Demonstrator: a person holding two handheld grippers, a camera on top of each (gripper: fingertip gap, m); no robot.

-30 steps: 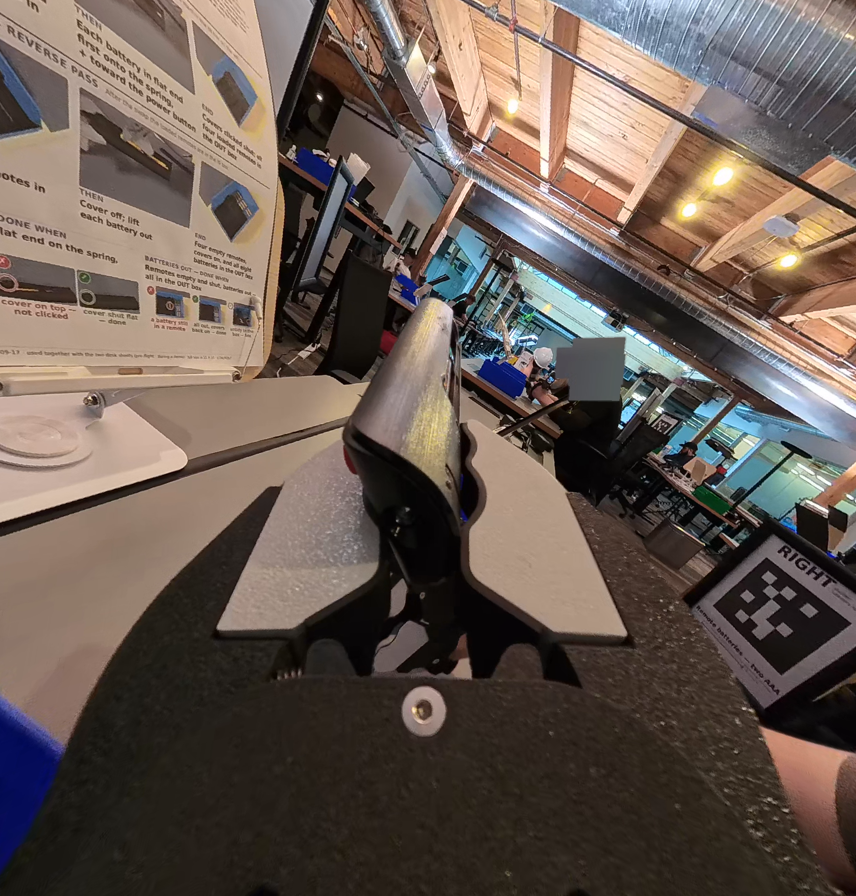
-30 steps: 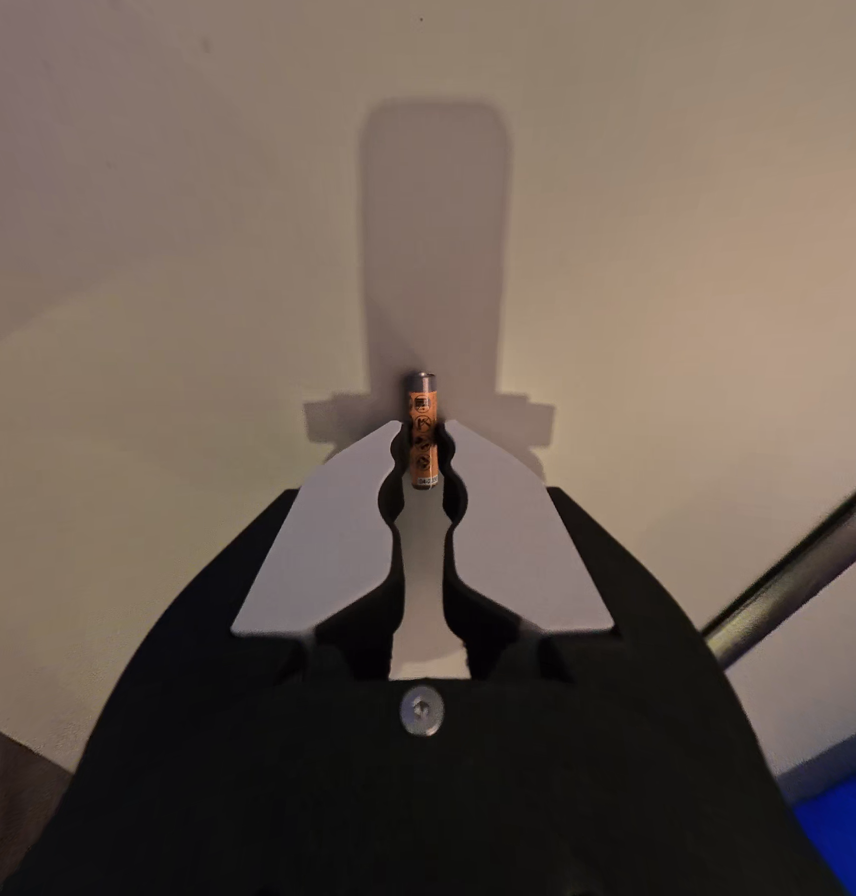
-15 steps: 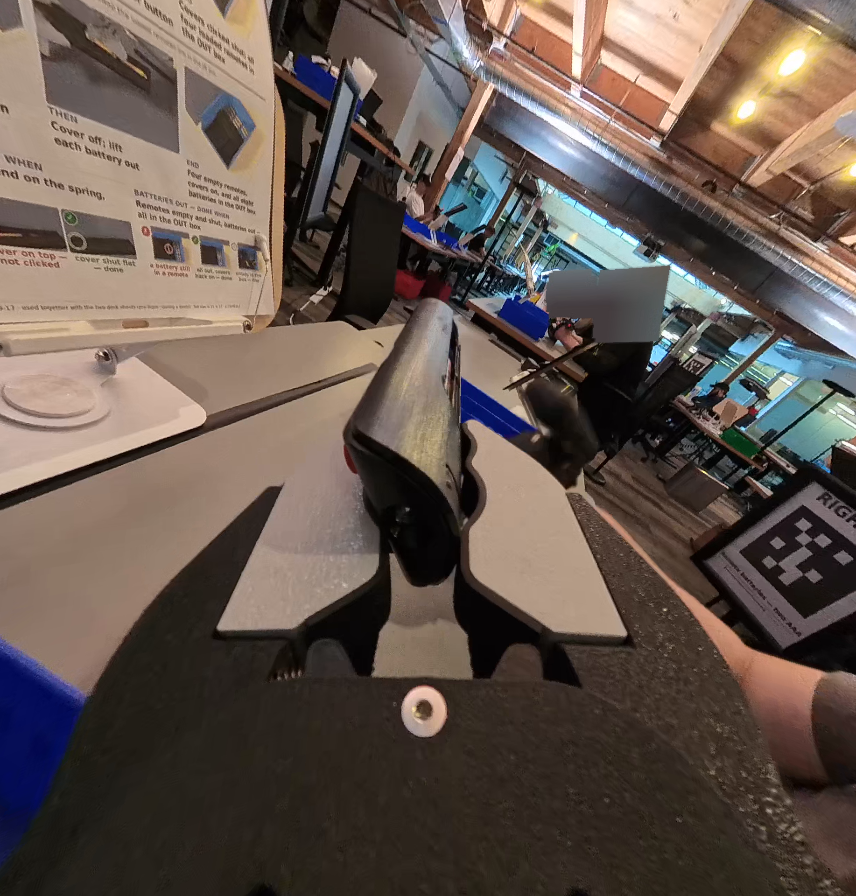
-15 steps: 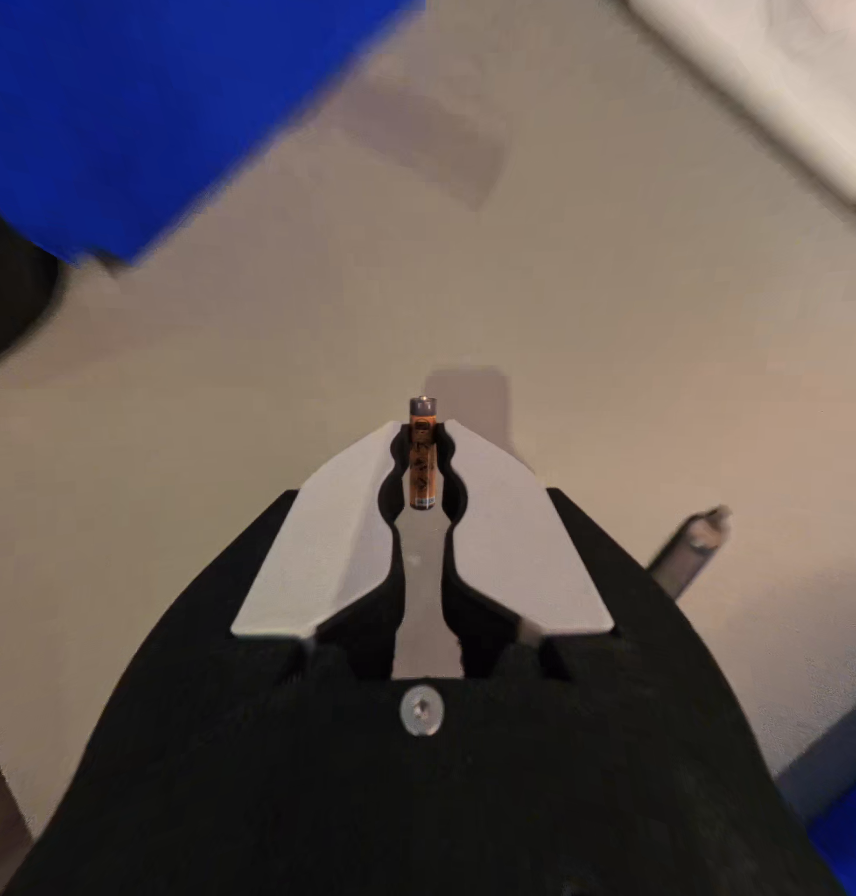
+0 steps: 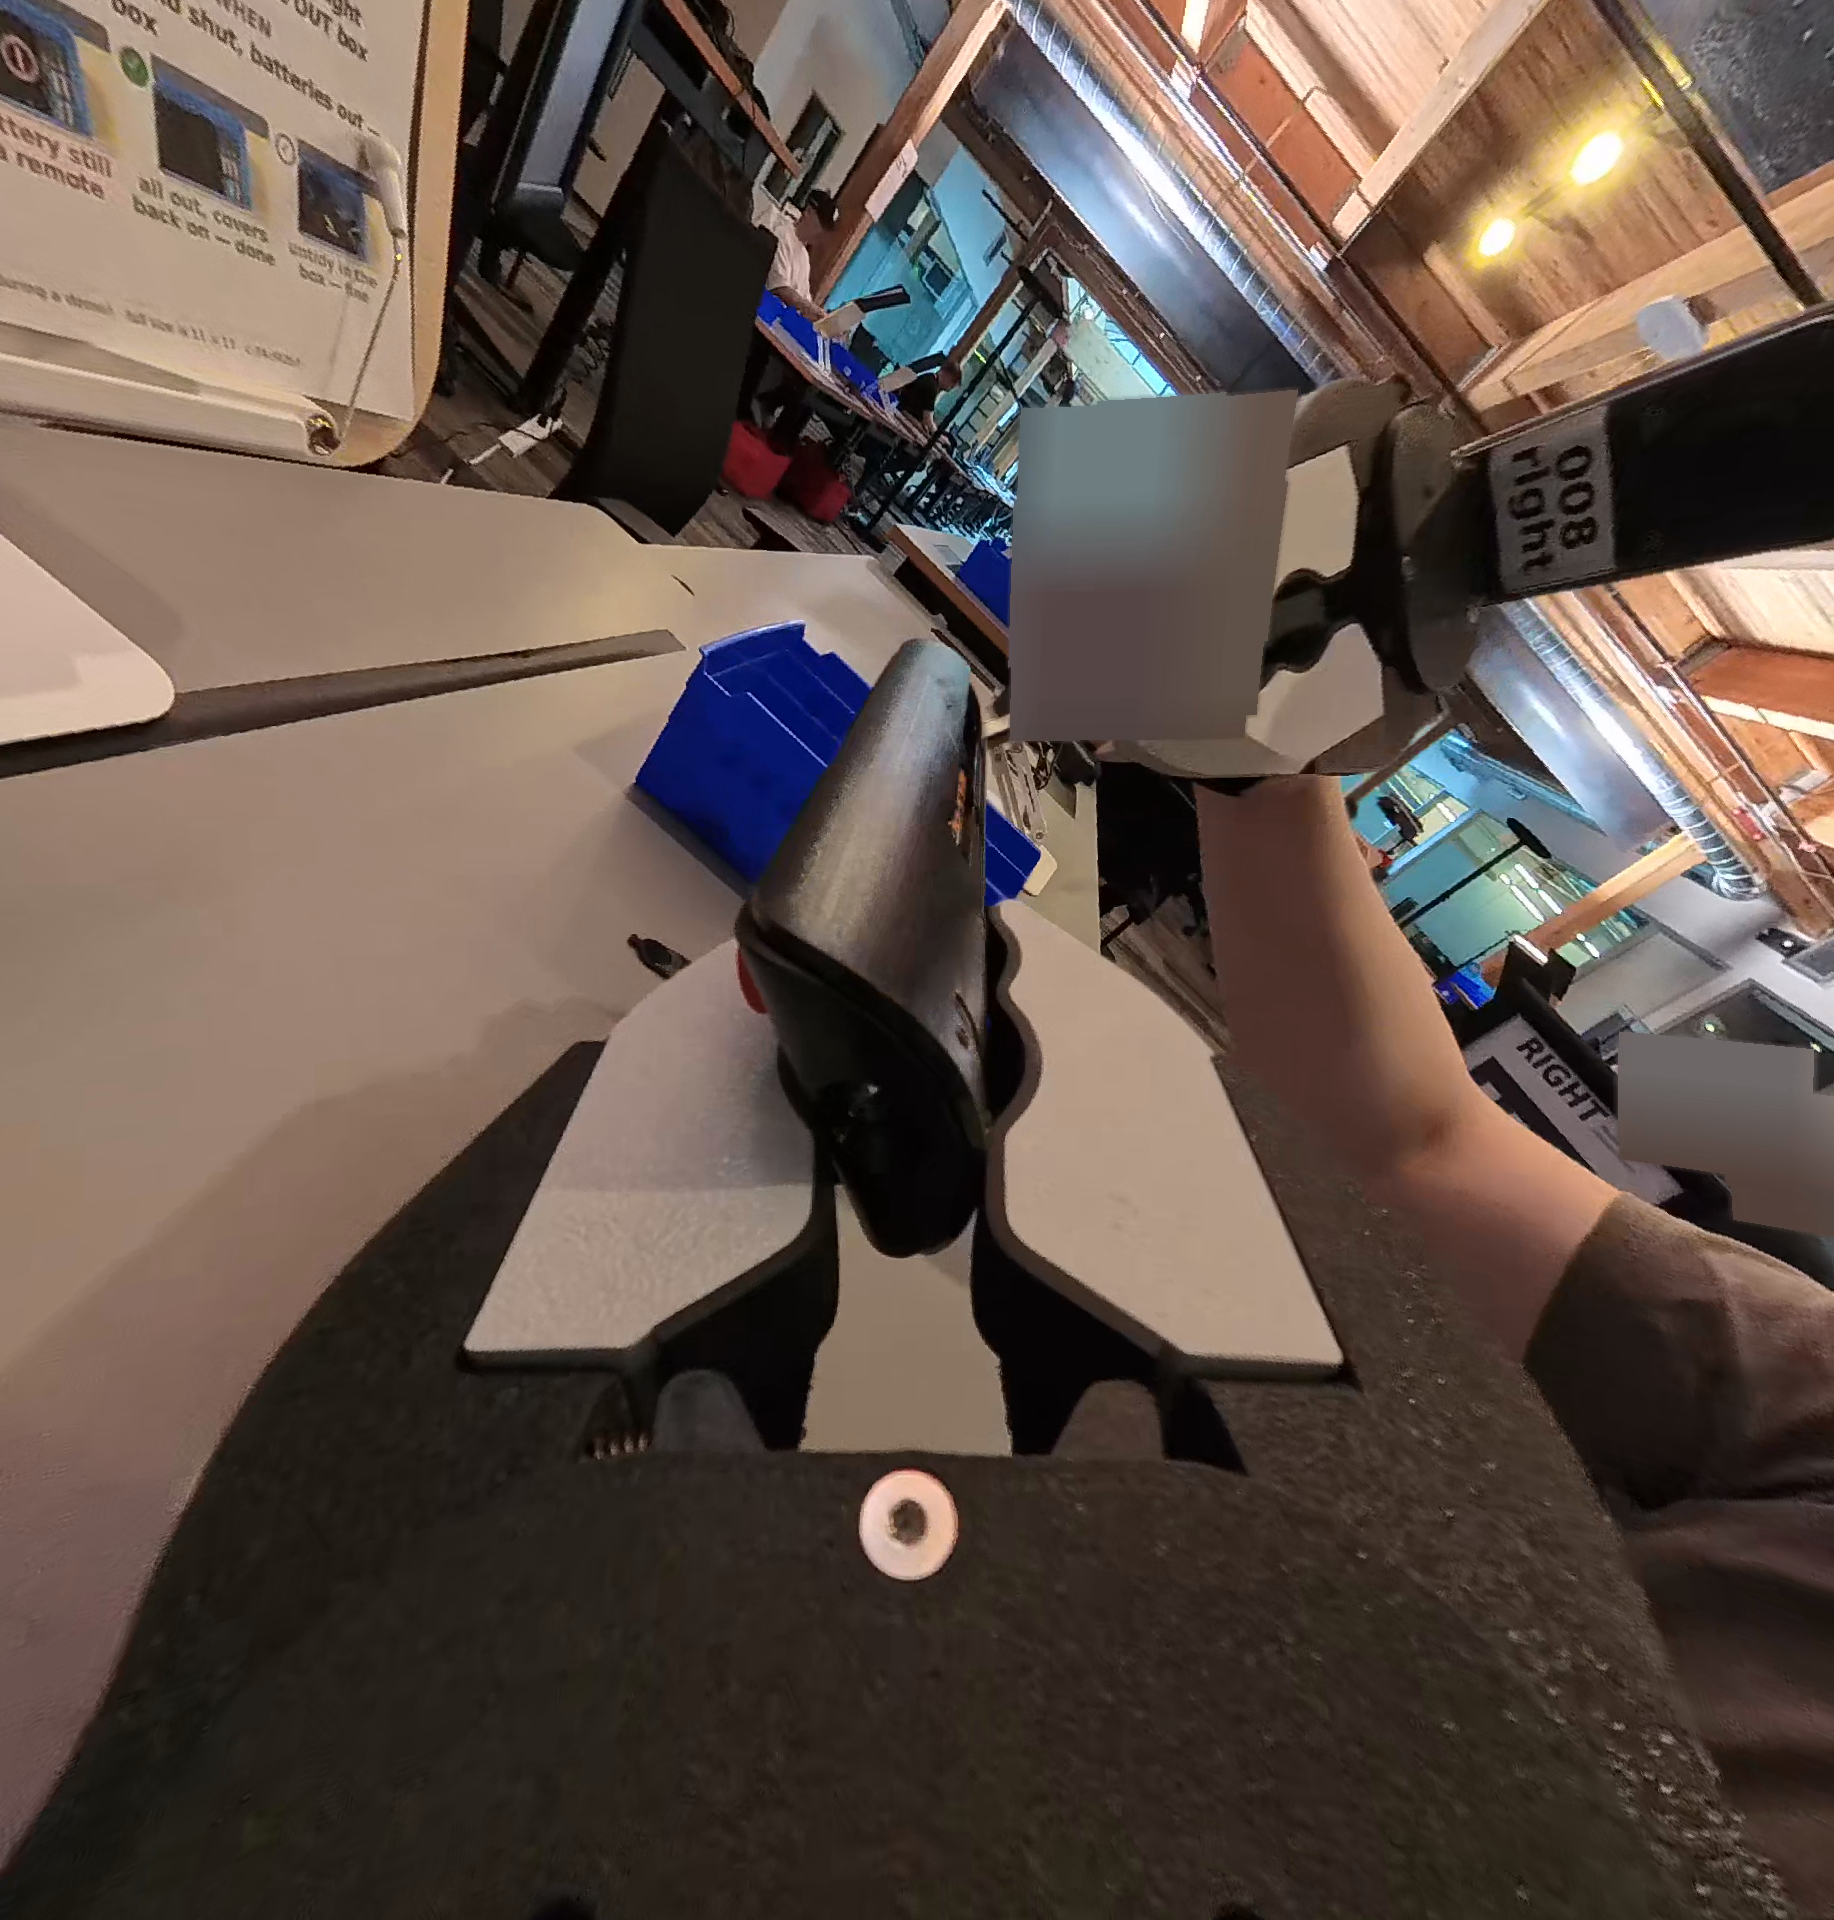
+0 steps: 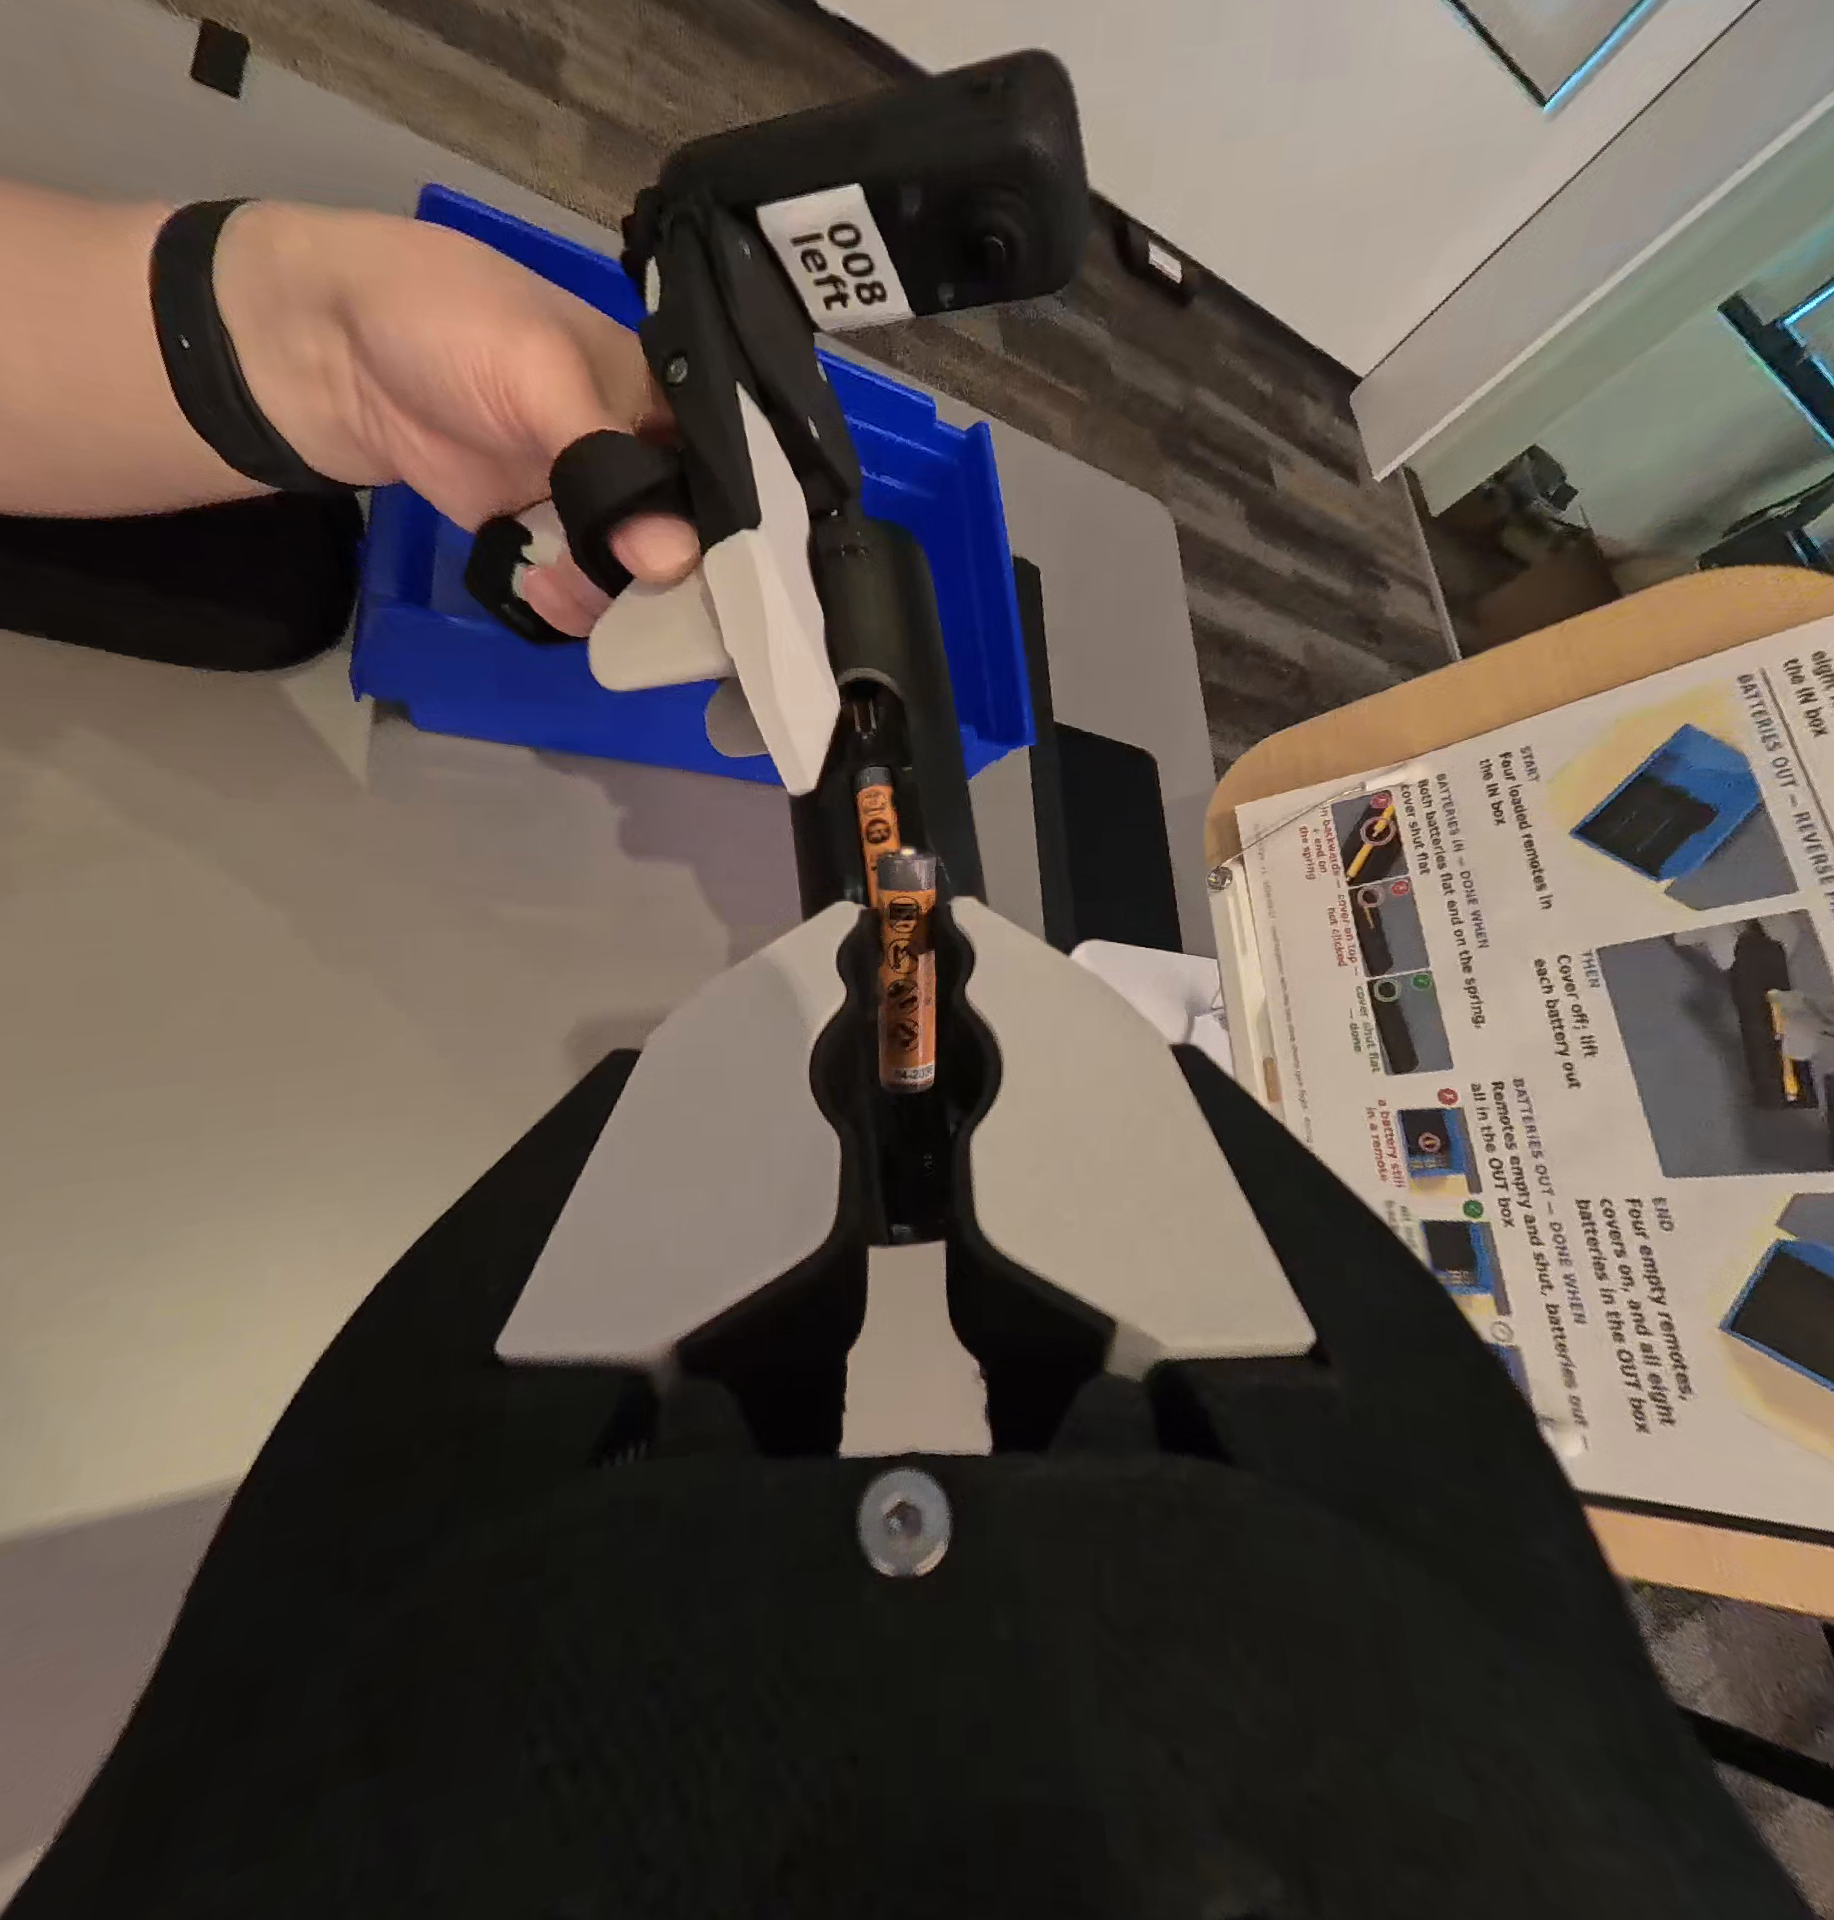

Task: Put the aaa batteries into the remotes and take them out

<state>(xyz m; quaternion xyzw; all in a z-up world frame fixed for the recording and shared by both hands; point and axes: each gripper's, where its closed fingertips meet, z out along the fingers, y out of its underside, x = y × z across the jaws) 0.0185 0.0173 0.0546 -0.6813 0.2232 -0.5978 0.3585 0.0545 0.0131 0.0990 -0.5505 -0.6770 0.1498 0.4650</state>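
My left gripper (image 5: 871, 951) is shut on a black remote (image 5: 871, 852), held on its edge and pointing away from me over the grey table (image 5: 269, 883). The remote's battery bay is open, and one orange AAA battery (image 6: 873, 821) lies in it. My right gripper (image 6: 905, 909) is shut on a second orange AAA battery (image 6: 908, 997) and holds it lengthwise just above the open bay. The right wrist view shows the left gripper (image 6: 778, 717) clamping the remote (image 6: 882, 592) near its far end. The right gripper (image 5: 1297, 665) shows at the upper right of the left wrist view.
A blue bin (image 5: 747, 748) sits on the table beyond the remote and also shows in the right wrist view (image 6: 923, 468). An instruction board (image 6: 1567, 1039) stands to the right of the remote. A small dark piece (image 5: 655, 951) lies on the table. A person's forearm (image 5: 1339, 987) crosses the right side.
My right gripper has swung from facing the bare table to the remote, carrying its battery to the open bay. My left gripper has tilted downward with the remote; the right gripper is now in its view.
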